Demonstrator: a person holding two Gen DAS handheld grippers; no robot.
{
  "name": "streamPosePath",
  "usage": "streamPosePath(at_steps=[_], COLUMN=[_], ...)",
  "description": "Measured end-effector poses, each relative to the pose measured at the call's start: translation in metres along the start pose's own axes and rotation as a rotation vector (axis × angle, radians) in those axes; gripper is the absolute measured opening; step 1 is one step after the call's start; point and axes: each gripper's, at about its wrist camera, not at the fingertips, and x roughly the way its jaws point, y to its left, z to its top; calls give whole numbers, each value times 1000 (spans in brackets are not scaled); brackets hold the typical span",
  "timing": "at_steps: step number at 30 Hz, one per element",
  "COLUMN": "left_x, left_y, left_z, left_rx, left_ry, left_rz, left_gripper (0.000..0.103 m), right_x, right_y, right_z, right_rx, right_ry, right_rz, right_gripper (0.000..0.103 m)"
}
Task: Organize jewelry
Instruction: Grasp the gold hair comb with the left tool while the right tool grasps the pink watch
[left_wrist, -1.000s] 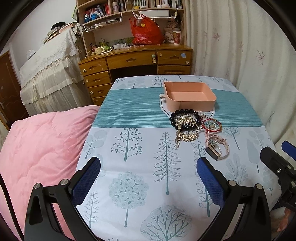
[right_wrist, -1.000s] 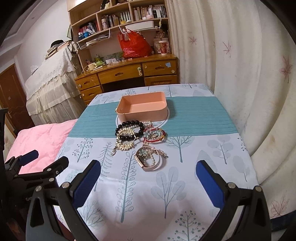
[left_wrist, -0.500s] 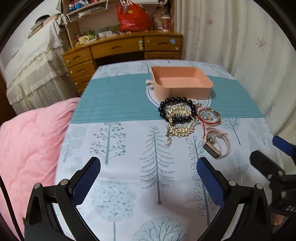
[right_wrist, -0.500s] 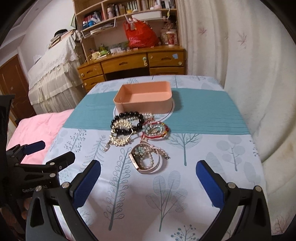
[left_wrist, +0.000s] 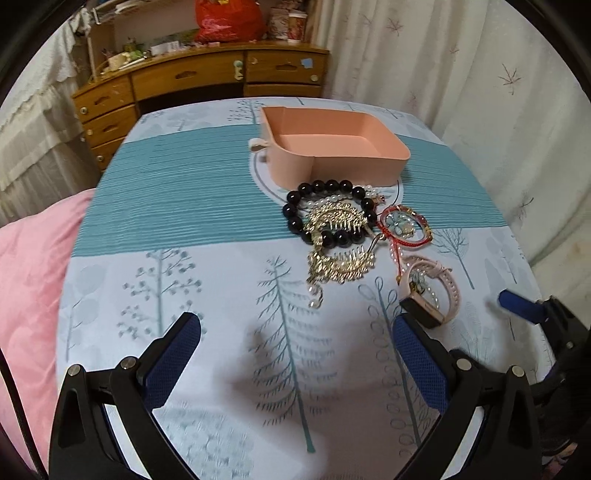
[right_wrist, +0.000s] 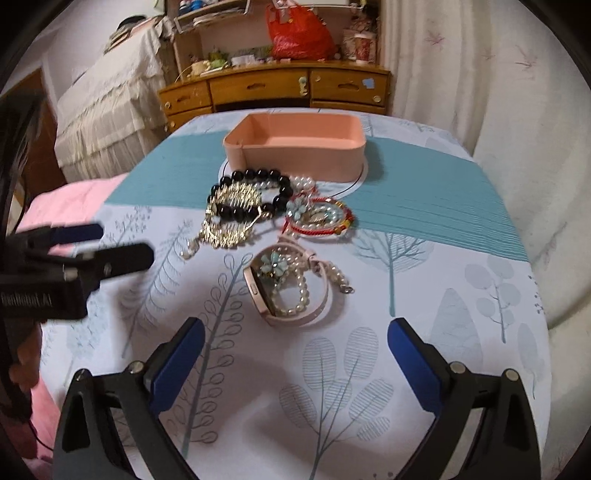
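Observation:
An empty pink tray (left_wrist: 332, 155) (right_wrist: 295, 151) stands mid-table. In front of it lies a pile of jewelry: a black bead bracelet (left_wrist: 325, 210) (right_wrist: 251, 192), gold hair combs (left_wrist: 340, 258) (right_wrist: 229, 221), a red cord bracelet (left_wrist: 404, 229) (right_wrist: 317, 218) and a pink watch with pearls (left_wrist: 432, 291) (right_wrist: 288, 291). My left gripper (left_wrist: 295, 354) is open and empty, short of the combs. My right gripper (right_wrist: 295, 358) is open and empty, just short of the watch.
The table (left_wrist: 184, 184) has a tree-print cloth with a teal band. A pink quilt (left_wrist: 29, 277) lies at its left. A wooden desk (left_wrist: 207, 81) stands behind and a white curtain (right_wrist: 480, 92) hangs at the right. Each gripper shows in the other's view (right_wrist: 74, 258) (left_wrist: 535, 314).
Both grippers have moved forward and lower toward the jewelry pile, which now looks larger and nearer. Both stay open. The jewelry and tray have not moved.

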Motion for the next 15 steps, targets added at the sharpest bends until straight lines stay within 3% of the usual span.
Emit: streamPosePath(at_steps=[6, 15], left_x=[28, 77], left_y=[-7, -28], left_z=[25, 55], left_rx=[-12, -11], left_ry=[35, 118], left_rz=[-95, -59], left_gripper=[102, 102], right_x=[22, 39], right_y=[2, -1], right_z=[-3, -2], right_rx=[-49, -83], right_ry=[8, 4], right_rz=[-7, 4], right_gripper=[93, 78])
